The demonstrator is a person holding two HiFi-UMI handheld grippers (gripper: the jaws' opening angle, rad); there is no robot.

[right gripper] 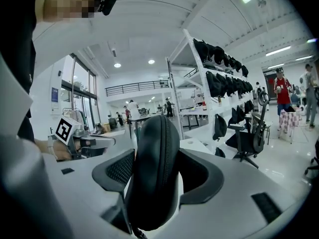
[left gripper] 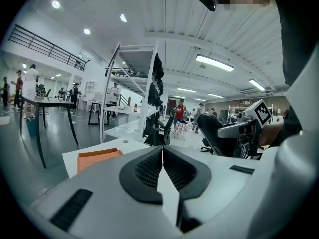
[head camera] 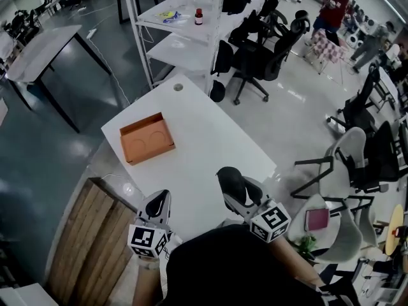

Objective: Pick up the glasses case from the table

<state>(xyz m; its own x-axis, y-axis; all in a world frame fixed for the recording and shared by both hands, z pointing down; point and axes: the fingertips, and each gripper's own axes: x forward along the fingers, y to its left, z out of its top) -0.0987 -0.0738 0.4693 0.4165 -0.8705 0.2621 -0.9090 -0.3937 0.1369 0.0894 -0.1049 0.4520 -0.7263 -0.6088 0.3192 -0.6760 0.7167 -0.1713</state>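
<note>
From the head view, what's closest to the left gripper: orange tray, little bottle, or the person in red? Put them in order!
1. Orange tray, on the table ahead of the left gripper.
2. Little bottle, on the white shelf.
3. Person in red, far top right.

Glossy grey floor (head camera: pixel 306 126), white shelving (head camera: pixel 185 50), black office chairs (head camera: pixel 261 56) — ceiling strip lights (left gripper: pixel 214 62) overhead.

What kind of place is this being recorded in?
Looks like a large open-plan lab or workshop hall: a white work table, a tall white shelving rack, several black office chairs, and people standing at other stations in the background.
</note>
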